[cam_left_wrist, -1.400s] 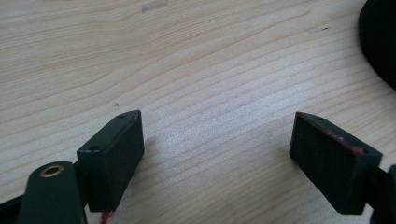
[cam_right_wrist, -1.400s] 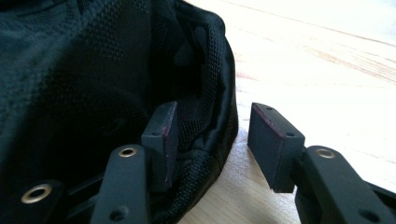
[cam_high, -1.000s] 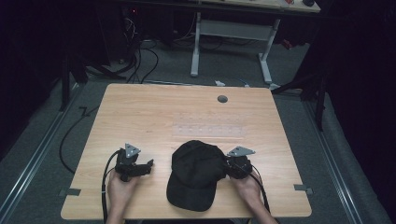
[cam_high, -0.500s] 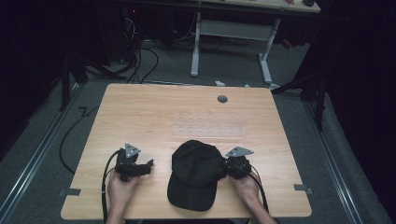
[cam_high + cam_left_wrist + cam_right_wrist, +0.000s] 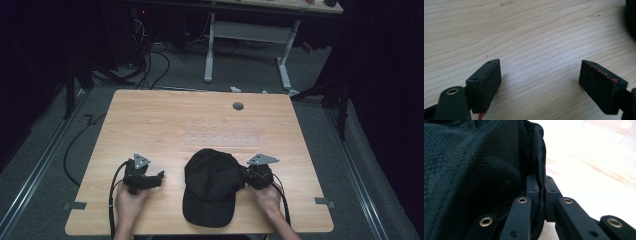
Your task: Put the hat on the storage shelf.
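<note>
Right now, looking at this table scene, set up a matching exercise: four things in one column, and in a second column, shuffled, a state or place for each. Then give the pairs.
Things:
1. left gripper
2. right gripper
3. black cap
4. grey round plug

States or places:
A. lies between the two grippers on the table
B. jaws apart over bare wood, holding nothing
C. set in the tabletop near the far edge
D. jaws shut on a fabric edge

Pairs: 1-B, 2-D, 3-A, 4-C
</note>
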`<state>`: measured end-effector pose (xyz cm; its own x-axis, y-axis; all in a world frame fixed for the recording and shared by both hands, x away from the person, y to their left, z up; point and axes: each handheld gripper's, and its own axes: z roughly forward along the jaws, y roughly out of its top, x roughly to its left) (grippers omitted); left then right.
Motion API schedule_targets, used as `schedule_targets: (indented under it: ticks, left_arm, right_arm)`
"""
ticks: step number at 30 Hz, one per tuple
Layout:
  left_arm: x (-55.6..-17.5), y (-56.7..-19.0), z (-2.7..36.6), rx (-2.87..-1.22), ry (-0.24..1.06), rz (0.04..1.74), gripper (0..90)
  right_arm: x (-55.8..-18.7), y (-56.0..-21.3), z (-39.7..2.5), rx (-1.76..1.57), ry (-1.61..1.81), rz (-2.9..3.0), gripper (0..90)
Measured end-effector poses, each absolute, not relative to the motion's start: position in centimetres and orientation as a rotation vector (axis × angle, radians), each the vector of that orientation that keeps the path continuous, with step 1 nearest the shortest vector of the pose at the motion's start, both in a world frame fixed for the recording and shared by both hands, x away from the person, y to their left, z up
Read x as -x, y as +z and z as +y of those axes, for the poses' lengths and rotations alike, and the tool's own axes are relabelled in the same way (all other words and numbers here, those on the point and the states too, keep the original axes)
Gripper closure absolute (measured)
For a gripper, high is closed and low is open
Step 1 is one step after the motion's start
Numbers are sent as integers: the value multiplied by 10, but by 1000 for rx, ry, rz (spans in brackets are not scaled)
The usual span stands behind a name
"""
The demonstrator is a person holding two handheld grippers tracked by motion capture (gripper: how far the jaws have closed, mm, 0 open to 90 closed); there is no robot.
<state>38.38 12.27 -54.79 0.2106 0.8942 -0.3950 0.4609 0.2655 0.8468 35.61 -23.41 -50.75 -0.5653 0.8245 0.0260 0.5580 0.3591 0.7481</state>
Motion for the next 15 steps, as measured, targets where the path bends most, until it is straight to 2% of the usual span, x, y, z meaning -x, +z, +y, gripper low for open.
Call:
schedule_targets:
  ticks: [15]
  left_arm:
    - [-384,-548,123,-1358,492,1422,201]
  right_arm:
    - [-359,-480,-245,-1181,1147,2253,855]
